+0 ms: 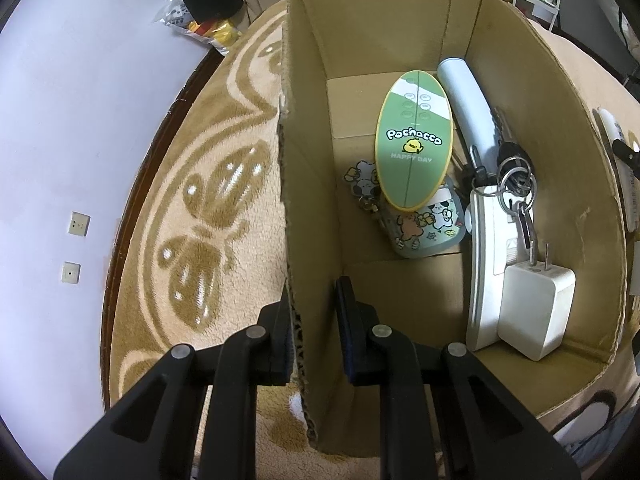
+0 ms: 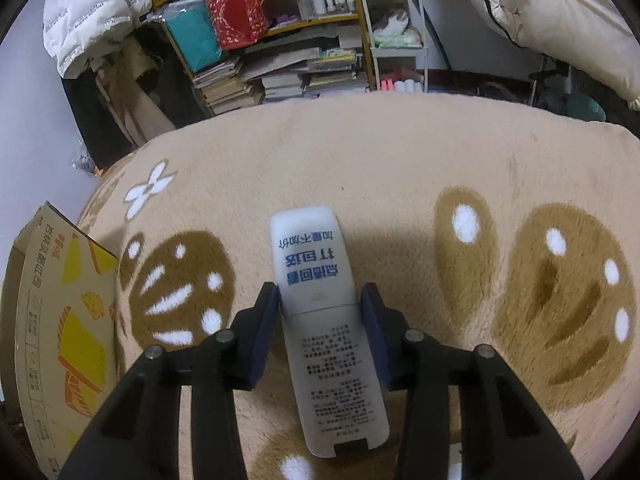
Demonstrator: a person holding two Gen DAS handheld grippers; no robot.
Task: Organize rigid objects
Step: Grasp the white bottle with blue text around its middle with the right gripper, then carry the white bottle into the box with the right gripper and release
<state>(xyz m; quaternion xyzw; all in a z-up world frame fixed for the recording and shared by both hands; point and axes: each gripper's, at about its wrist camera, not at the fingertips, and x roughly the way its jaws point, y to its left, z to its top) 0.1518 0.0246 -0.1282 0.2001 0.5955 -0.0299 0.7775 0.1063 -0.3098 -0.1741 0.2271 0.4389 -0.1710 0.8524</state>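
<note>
My left gripper straddles the left wall of the open cardboard box and is shut on it, one finger outside and one inside. In the box lie a green oval Pochacco case, a light blue tube, a bunch of keys, a white plug charger, a long white device and a cartoon pouch. My right gripper is shut on a white remote with blue lettering, lying back side up on the beige rug.
The cardboard box shows at the left edge of the right wrist view. Pens lie on the rug outside the box's right wall. Stacked books and shelves stand beyond the rug. A toy bag lies on the floor.
</note>
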